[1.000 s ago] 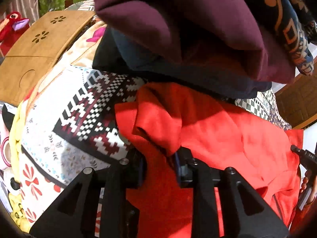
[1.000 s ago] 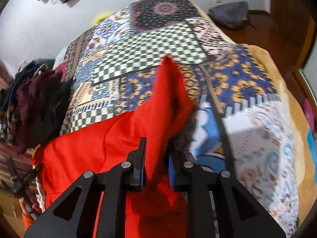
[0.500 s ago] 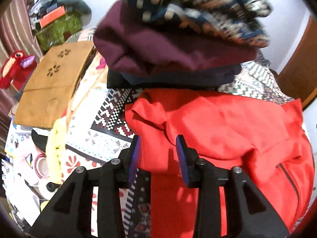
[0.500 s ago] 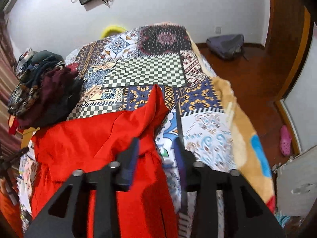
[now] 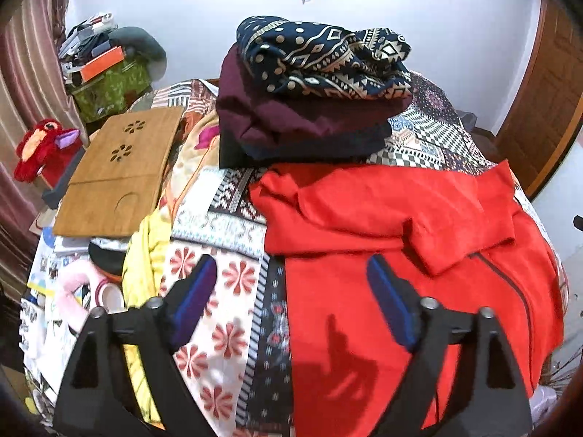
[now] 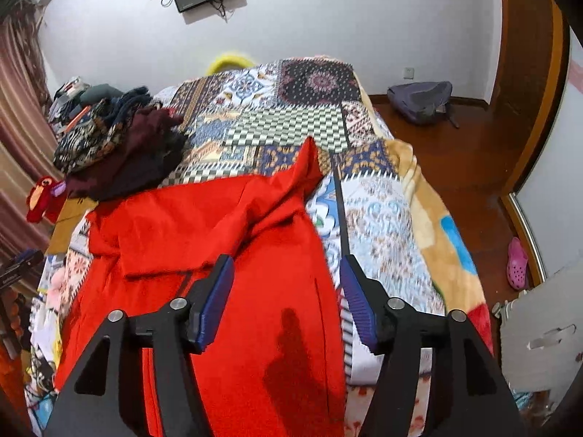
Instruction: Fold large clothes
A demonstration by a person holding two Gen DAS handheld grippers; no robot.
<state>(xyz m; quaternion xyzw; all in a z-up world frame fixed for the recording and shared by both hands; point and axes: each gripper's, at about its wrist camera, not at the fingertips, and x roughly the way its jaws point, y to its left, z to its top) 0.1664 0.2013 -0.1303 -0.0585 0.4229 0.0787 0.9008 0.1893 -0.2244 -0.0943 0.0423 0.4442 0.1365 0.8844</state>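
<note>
A large red garment [image 5: 386, 225] lies spread on the patchwork bedspread [image 5: 226, 276], its two sleeves folded in across the body. In the right wrist view the same red garment [image 6: 226, 240] fills the lower left. My left gripper [image 5: 291, 284] hangs above the garment's left edge, jaws opening, nothing between them. My right gripper [image 6: 286, 284] is raised over the garment's right edge, jaws also opening, with no cloth pinched.
A stack of folded clothes [image 5: 313, 98] sits on the bed just behind the red garment. A wooden lap tray [image 5: 120, 171] and a red plush toy [image 5: 43, 145] lie at the left. A backpack [image 6: 419, 100] and a pink shoe [image 6: 517, 262] are on the floor.
Both grippers let go of the red sleeves, opened wide and pulled back and up from the bed. The sleeves now lie flat on the garment.
</note>
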